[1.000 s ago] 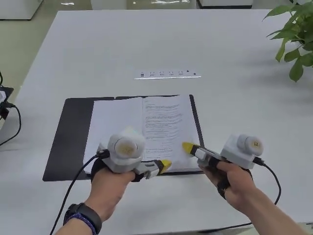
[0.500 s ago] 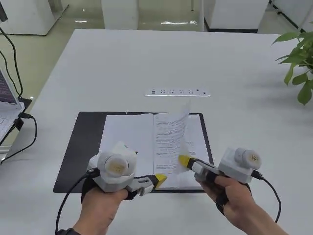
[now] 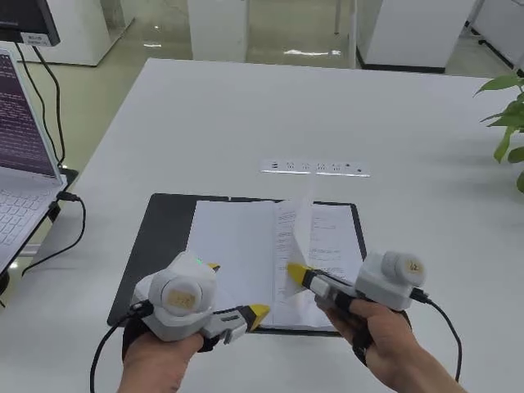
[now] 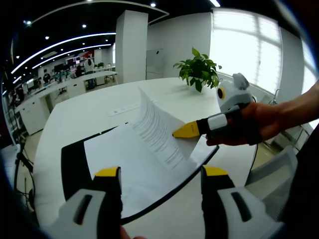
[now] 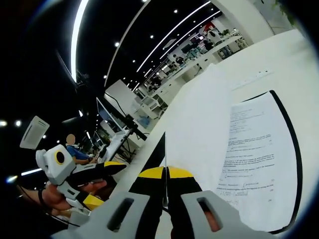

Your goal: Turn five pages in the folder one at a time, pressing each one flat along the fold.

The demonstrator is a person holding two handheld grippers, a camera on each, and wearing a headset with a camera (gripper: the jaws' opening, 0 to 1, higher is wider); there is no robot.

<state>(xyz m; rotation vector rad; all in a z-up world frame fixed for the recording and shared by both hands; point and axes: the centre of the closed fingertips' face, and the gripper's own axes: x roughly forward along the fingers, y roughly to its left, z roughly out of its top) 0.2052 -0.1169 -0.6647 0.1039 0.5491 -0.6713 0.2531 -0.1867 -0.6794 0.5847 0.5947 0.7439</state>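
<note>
Yellow-tipped right claw (image 3: 293, 271) was clamped on the raised page (image 3: 300, 233) to carry it over the fold (image 3: 274, 246); left claw (image 4: 160, 172), jaws apart, hovered beside, ready to press.

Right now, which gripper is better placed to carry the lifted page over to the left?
Right. The right gripper is shut on the lifted page at its lower edge. The left gripper is open above the near edge of the folder, holding nothing.
</note>
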